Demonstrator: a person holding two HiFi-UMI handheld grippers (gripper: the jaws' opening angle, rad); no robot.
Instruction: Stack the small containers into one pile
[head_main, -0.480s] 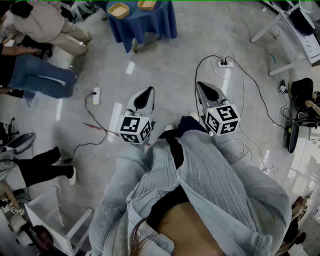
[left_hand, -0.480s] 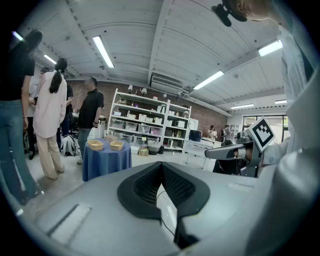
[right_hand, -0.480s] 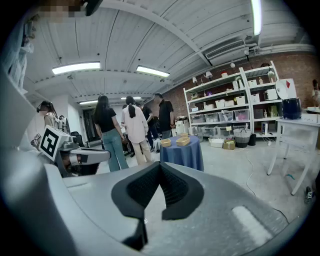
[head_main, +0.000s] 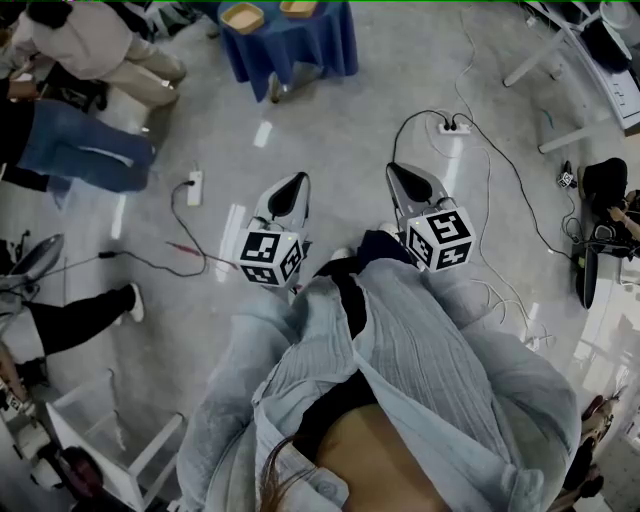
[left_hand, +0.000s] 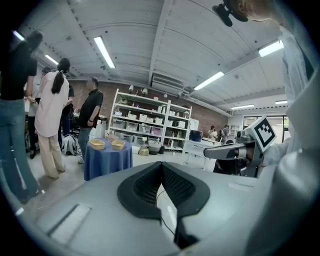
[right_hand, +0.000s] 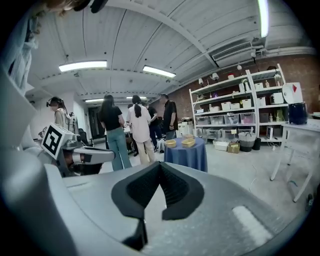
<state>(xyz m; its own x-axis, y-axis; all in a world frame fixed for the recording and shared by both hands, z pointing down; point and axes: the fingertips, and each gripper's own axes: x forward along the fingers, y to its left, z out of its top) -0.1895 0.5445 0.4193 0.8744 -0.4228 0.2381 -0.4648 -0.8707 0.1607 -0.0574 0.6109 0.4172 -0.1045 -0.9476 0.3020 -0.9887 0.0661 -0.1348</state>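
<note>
Two small yellow containers (head_main: 243, 17) (head_main: 292, 9) sit side by side on a round table with a blue cloth (head_main: 300, 45), far ahead across the floor. The left gripper view shows them (left_hand: 97, 144) (left_hand: 118, 144) on that table (left_hand: 106, 162); so does the right gripper view (right_hand: 171, 143) (right_hand: 188, 142). My left gripper (head_main: 298, 180) (left_hand: 161, 164) and right gripper (head_main: 393, 168) (right_hand: 160, 164) are held side by side at waist height, pointing toward the table. Both are shut with nothing between the pads. Each gripper appears in the other's view.
Several people (head_main: 90, 50) stand or walk at the left near the table. A power strip (head_main: 193, 190) and another (head_main: 450, 126) lie on the floor with trailing cables. White table legs (head_main: 545, 45) stand at the right. Shelving (left_hand: 145, 125) lines the far wall.
Both grippers stay shut and side by side. The blue table sits slightly nearer the head view's top edge. The people at the left have shifted, and a leg at the lower left has moved.
</note>
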